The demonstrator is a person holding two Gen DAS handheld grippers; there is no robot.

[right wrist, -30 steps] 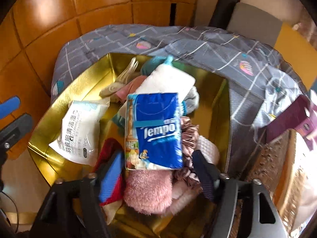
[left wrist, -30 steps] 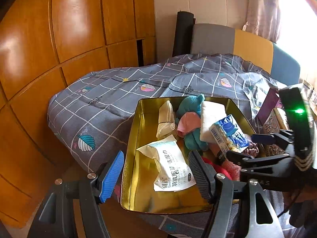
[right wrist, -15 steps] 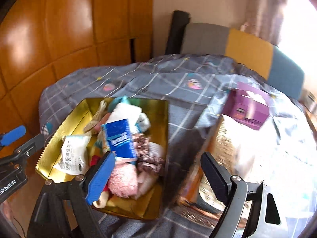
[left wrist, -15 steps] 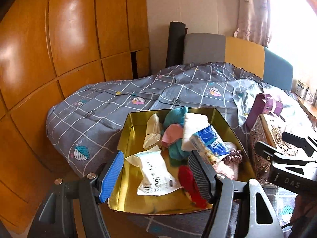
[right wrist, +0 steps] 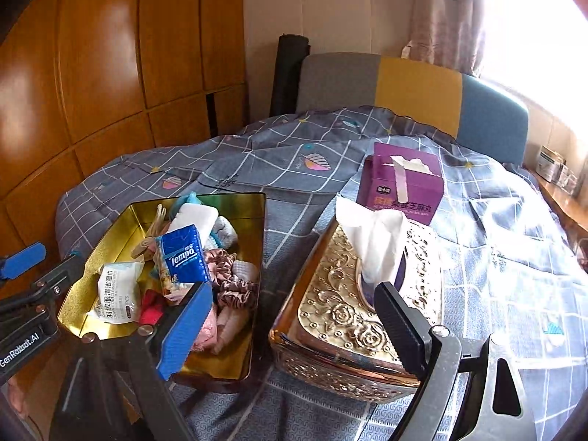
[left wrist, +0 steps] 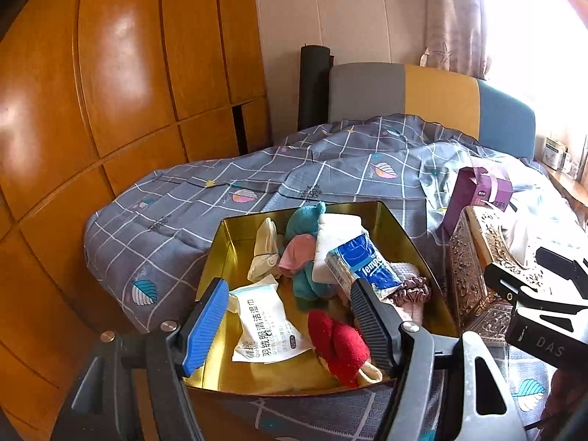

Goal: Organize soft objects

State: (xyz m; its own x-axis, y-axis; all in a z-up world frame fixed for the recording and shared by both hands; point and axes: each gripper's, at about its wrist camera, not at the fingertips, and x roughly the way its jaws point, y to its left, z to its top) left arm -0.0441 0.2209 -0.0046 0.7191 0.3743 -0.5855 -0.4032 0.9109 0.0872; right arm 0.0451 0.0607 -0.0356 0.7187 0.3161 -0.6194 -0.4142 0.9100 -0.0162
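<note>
While both sets of fingers stand released and empty | right gripper (right wrist: 290, 327) hangs between gold tin (right wrist: 257, 257) and tissue box (right wrist: 330, 312) on the bed | Tempo pack (right wrist: 183, 257) lies atop the tin's pile | left gripper (left wrist: 286, 323) hovers at the tin's near end | step: between picks | next likely needs choosing a loose soft item.

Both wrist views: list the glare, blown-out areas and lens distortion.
Left wrist view: the window at upper right is blown out to white; the wooden wardrobe doors carry bright glare patches and bow outward from the fisheye lens. Right wrist view: the same white window wash, glare on the wardrobe, reflections inside the gold tin; both pictures are sharp.
</note>
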